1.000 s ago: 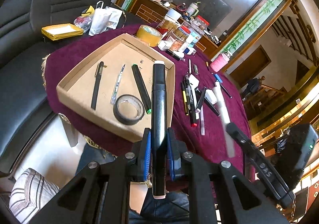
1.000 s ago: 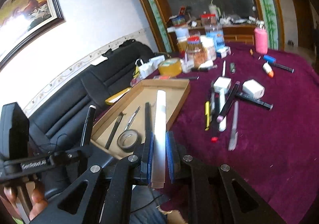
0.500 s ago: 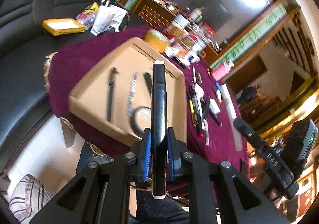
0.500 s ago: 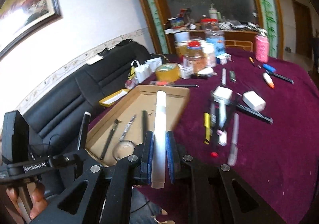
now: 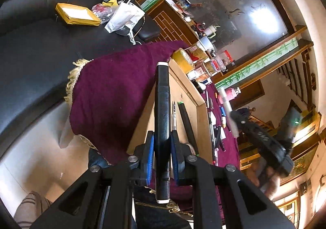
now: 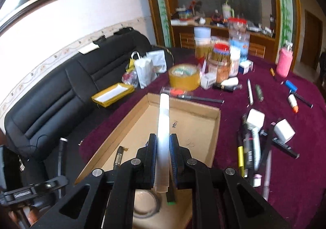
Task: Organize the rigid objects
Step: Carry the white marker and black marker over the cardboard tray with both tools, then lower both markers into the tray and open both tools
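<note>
My left gripper (image 5: 162, 157) is shut on a black marker (image 5: 162, 110) with white end caps, held above the near left edge of the cardboard tray (image 5: 200, 125). My right gripper (image 6: 163, 159) is shut on a white tube-shaped marker (image 6: 163, 127), held over the tray (image 6: 193, 125). In the tray lie a black pen (image 6: 118, 157), a tape roll (image 6: 145, 202) and a green-tipped black marker (image 6: 170, 196). Several pens and markers (image 6: 251, 151) lie loose on the maroon cloth to the right of the tray.
A yellow tape roll (image 6: 184, 77), jars (image 6: 222, 61) and a pink bottle (image 6: 285, 61) stand at the table's far side. A black sofa (image 6: 61, 90) with a white bag (image 6: 144, 70) and a yellow envelope (image 6: 113, 95) runs along the left.
Both grippers have moved forward and lower over the tray. The left view has swung left, so the tray now sits to its right. Both keep hold of their markers.
</note>
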Demonstrator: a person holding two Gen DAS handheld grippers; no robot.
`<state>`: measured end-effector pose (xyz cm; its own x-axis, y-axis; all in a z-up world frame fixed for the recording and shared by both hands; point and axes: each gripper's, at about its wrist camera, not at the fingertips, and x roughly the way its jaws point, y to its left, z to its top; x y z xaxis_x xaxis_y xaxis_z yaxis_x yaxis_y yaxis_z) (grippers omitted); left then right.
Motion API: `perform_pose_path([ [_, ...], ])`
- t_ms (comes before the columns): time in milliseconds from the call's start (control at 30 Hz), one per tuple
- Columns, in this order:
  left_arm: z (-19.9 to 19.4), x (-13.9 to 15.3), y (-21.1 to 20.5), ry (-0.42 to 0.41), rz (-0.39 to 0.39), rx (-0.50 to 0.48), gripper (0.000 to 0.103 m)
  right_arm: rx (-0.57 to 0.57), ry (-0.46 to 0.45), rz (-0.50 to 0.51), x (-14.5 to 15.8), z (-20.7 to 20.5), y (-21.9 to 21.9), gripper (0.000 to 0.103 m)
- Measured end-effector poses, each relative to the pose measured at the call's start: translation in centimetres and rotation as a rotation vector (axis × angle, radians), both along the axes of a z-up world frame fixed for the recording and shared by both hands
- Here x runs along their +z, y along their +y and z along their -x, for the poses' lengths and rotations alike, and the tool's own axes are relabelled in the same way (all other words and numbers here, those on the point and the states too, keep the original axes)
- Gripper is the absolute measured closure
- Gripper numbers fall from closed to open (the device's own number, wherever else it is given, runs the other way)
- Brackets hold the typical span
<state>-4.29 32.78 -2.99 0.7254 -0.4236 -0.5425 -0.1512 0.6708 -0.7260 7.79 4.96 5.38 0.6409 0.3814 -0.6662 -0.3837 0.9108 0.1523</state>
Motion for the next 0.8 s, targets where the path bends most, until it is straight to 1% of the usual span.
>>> perform_pose_path([
  [167,-1.2,0.6,-0.6,0.003,-0.010,-0.032,0.088,-0.053,0.065,0.008,-2.9,-1.8,-0.3,0.089],
  [267,-2.0,0.9,-2.2,-0.003,-0.029,-0.051,0.088,-0.051,0.085,0.013,-4.4,-2.9,-0.5,0.089],
  [333,-2.5,0.8,-3.5,-0.003,-0.058,-0.055,0.088,-0.030,0.121,-0.006,-5.6,-3.3,-0.7,0.089],
  [400,-3.0,0.7,-5.0,0.008,-0.082,-0.054,0.088,-0.020,0.133,-0.017,-6.6,-3.6,-1.2,0.089],
  [533,-3.8,0.7,-7.0,0.044,-0.152,-0.026,0.088,0.023,0.172,-0.036,-8.3,-4.3,-1.5,0.089],
  [600,-4.6,0.7,-8.0,0.072,-0.186,-0.013,0.088,0.048,0.185,-0.027,-8.9,-4.5,-1.4,0.089],
  [700,-5.6,1.0,-8.7,0.099,-0.215,-0.006,0.088,0.059,0.204,-0.015,-9.7,-5.1,-1.3,0.089],
  [733,-6.1,1.1,-9.0,0.113,-0.233,-0.001,0.088,0.071,0.194,0.006,-9.7,-5.3,-1.0,0.089],
  [800,-7.1,1.4,-9.9,0.127,-0.274,-0.005,0.088,0.081,0.202,-0.007,-9.8,-5.5,-1.1,0.089],
])
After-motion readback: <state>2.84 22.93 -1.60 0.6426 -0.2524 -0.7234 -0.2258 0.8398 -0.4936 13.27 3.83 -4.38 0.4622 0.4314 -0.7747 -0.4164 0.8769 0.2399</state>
